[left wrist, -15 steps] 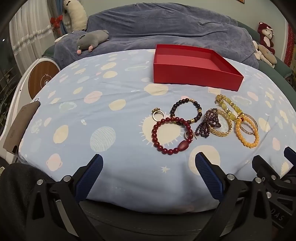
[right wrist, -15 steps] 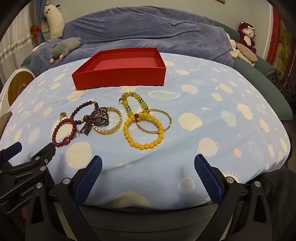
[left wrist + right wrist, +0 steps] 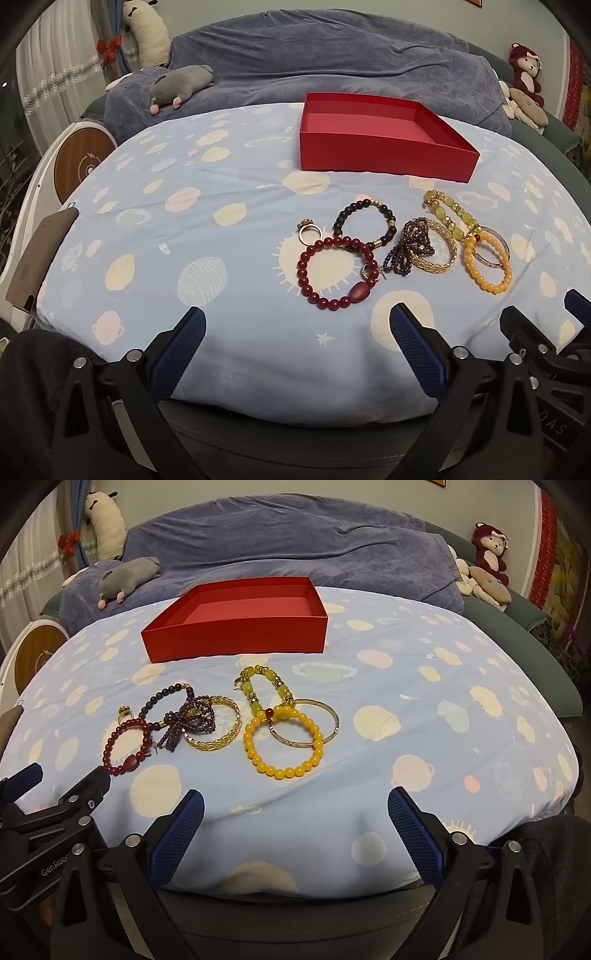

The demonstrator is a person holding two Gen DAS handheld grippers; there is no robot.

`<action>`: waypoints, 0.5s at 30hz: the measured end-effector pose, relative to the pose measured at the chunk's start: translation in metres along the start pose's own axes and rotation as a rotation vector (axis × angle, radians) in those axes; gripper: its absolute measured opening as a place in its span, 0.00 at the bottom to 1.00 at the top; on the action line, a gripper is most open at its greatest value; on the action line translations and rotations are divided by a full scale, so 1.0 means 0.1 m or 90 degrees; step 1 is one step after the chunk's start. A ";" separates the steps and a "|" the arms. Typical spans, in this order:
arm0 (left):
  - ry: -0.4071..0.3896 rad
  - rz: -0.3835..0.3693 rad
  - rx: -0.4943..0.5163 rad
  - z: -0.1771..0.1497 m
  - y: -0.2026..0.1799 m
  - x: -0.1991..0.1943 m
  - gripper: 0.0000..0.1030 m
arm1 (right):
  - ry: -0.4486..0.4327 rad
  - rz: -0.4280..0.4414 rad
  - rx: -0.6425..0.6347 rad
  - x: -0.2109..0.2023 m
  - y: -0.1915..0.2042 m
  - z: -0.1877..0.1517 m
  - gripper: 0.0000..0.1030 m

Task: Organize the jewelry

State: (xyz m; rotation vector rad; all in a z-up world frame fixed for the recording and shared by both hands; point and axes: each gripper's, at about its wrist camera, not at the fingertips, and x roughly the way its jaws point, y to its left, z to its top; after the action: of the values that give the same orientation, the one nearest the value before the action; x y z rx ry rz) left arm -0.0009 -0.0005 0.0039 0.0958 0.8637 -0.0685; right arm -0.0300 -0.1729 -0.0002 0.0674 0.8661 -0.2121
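Observation:
An empty red box (image 3: 384,151) (image 3: 236,637) sits at the far side of the bed. In front of it lie several pieces of jewelry: a dark red bead bracelet (image 3: 306,286) (image 3: 110,749), a gold ring (image 3: 309,232), a black bead bracelet (image 3: 341,218), a purple bead strand (image 3: 406,251) (image 3: 192,722), a gold bangle (image 3: 229,734), a green-gold bracelet (image 3: 255,698), a yellow bead bracelet (image 3: 480,273) (image 3: 258,760) and a thin metal bangle (image 3: 325,734). My left gripper (image 3: 297,354) and right gripper (image 3: 295,834) are open and empty near the bed's front edge.
The bed has a light blue planet-print sheet (image 3: 184,206). A blue blanket (image 3: 332,55) with a grey plush (image 3: 181,86) lies behind the box. Plush toys (image 3: 487,565) sit at the far right. A round wooden-faced device (image 3: 83,166) stands left of the bed.

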 end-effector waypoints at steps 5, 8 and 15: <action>-0.003 0.000 0.000 -0.01 -0.02 -0.01 0.92 | 0.000 -0.001 0.001 0.01 0.00 0.00 0.93; -0.002 0.000 0.000 -0.01 -0.02 0.00 0.93 | 0.001 -0.001 0.001 0.02 -0.01 0.00 0.93; -0.001 -0.002 0.000 -0.01 -0.02 0.00 0.93 | 0.001 -0.002 0.002 0.02 -0.01 0.00 0.93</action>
State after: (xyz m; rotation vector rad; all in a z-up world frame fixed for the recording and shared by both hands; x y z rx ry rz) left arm -0.0022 -0.0026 0.0028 0.0944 0.8630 -0.0717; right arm -0.0286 -0.1741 -0.0018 0.0686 0.8677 -0.2160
